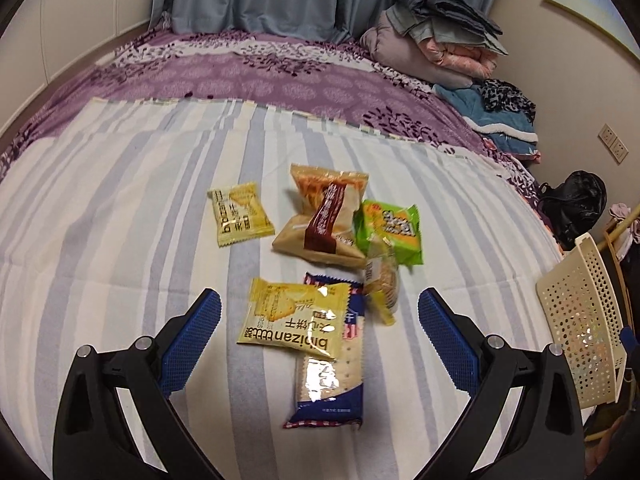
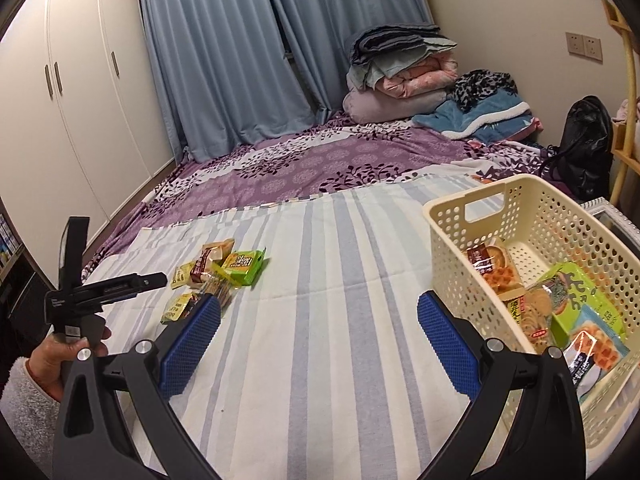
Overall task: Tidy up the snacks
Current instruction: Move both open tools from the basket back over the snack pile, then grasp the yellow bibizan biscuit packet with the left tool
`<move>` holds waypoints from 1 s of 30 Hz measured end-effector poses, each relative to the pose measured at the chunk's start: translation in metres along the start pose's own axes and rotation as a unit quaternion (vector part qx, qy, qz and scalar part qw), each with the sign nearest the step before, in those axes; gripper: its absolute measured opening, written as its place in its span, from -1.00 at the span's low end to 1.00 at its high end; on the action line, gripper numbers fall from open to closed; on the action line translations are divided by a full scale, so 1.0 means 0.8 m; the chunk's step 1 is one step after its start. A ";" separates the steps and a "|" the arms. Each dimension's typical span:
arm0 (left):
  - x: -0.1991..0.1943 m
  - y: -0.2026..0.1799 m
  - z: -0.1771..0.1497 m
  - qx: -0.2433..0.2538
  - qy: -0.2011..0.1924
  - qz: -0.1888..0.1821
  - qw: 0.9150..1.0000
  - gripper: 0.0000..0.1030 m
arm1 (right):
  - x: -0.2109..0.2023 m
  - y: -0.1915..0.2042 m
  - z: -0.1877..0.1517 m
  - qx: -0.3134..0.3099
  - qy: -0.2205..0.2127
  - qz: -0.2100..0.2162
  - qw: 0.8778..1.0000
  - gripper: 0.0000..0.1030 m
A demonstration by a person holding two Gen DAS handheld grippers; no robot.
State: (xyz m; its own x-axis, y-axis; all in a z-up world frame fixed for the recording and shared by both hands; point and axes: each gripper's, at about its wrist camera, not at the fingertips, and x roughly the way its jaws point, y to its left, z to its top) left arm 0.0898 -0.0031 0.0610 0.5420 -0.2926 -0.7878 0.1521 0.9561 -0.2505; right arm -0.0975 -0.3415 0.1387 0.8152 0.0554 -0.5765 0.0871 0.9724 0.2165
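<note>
Left wrist view: my left gripper [image 1: 320, 336] hangs with fingers spread wide around a yellow cracker packet [image 1: 294, 320] overlapping a blue one [image 1: 330, 376]; beyond lie maybe four more snacks. My right gripper [image 2: 320, 336], equally spread, holds nothing beside the basket [image 2: 456, 248].

Far: blue curtains [image 2: 248, 60]; white wardrobe [image 2: 68, 92] far left. Folded bedding stack [image 2: 400, 68] far right on purple floral sheet [image 2: 304, 168]. Black bag [image 2: 586, 140], wall sockets [image 2: 583, 45] right. Striped cloth [image 2: 320, 320] near.
</note>
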 end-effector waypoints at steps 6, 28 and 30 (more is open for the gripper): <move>0.040 0.013 -0.009 0.000 0.025 -0.010 1.000 0.95 | 0.018 0.013 -0.008 -0.006 0.023 0.009 1.000 0.90; 0.065 0.042 -0.019 0.010 0.017 -0.021 1.000 0.31 | 0.055 0.047 -0.022 -0.029 0.066 0.021 0.997 0.90; 0.060 0.046 -0.020 0.005 0.012 -0.021 1.000 0.29 | 0.059 0.050 -0.022 -0.032 0.068 0.023 0.997 0.90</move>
State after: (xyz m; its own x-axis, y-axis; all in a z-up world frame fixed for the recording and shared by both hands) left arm 0.1084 0.0177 0.0052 0.5150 -0.3328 -0.7900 0.1820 0.9430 -0.2786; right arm -0.0652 -0.2961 0.1063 0.7325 0.1259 -0.6690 0.0109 0.9805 0.1964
